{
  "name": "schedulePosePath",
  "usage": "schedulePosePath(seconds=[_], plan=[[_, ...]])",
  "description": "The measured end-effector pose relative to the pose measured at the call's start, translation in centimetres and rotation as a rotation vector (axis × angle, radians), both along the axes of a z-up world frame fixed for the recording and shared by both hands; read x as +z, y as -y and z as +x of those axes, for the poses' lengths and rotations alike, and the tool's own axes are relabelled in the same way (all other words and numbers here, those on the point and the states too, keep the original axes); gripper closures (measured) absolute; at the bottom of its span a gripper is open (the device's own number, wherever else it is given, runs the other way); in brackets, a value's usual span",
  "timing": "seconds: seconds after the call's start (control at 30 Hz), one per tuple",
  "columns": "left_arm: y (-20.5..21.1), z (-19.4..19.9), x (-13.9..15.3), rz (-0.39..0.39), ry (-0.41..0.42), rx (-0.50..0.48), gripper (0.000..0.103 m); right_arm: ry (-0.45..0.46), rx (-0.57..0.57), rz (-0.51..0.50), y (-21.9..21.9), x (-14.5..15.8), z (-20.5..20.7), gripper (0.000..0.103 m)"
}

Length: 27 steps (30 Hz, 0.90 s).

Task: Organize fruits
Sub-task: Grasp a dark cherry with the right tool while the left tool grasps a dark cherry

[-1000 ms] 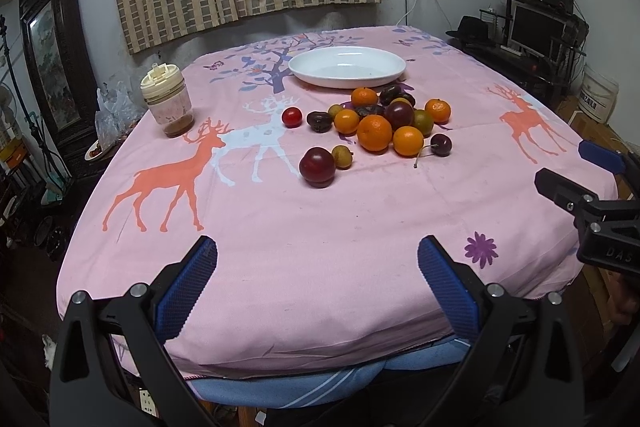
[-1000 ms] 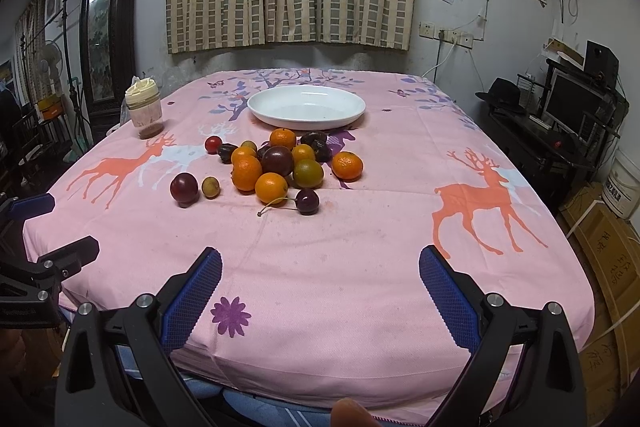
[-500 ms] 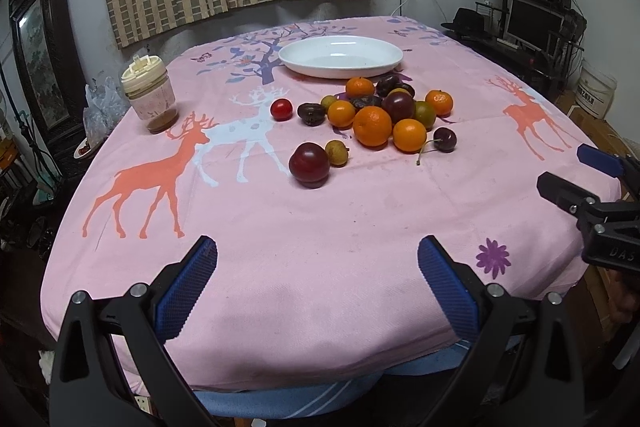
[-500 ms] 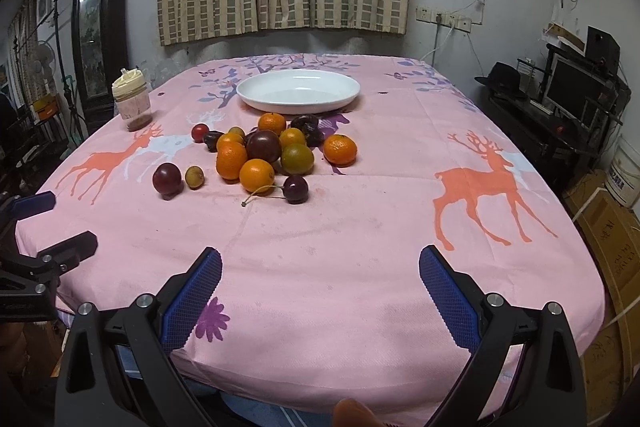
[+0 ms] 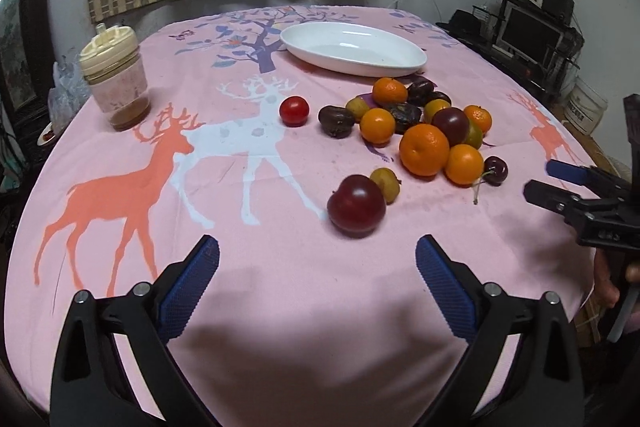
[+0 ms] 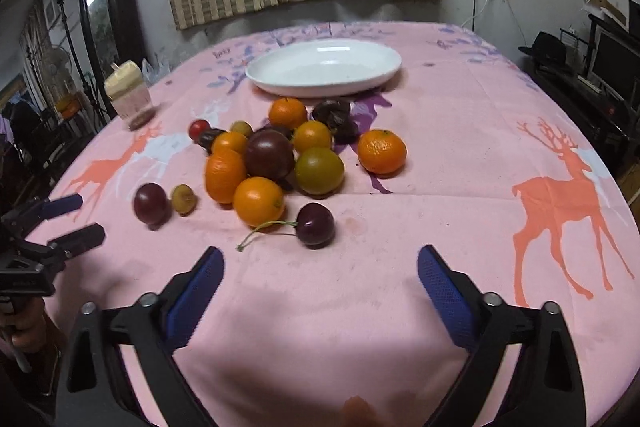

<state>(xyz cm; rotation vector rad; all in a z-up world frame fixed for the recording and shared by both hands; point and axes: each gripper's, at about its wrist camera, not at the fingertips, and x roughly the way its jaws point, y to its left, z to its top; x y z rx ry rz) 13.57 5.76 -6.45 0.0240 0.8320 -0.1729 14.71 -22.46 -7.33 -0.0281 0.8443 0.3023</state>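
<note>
Both wide-open, empty grippers (image 5: 317, 269) (image 6: 320, 273) now nearer the fruit; cherry (image 6: 315, 225) stem pointing left.

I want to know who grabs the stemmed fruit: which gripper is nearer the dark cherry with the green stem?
Right. The right gripper sits just before the dark stemmed cherry; the left gripper faces the dark red plum, with the cherry off to its right.
</note>
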Motion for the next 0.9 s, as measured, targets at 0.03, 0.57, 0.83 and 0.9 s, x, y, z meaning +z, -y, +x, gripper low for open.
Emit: schedulePosePath(seconds=[0.03, 0.57, 0.83, 0.9], plan=[[-0.1, 0.6, -0.2, -0.010, -0.011, -0.025, 0.017, -0.013, 0.009, -0.009, -0.1, -0.3, 0.4, 0.023], [2.3, 5.1, -2.0, 0.025, -0.084, -0.185, 0.032, -0.092, 0.132, -0.080, -1.7, -2.0, 4.0, 0.052], [2.9, 5.7, -2.6, 0.038, -0.105, -0.209, 0.049, -0.084, 0.128, -0.087, -1.6, -2.0, 4.1, 0.059], [3.1, 5.9, -2.7, 0.035, -0.110, -0.213, 0.055, -0.081, 0.124, -0.092, -1.7, -2.0, 4.2, 0.064]])
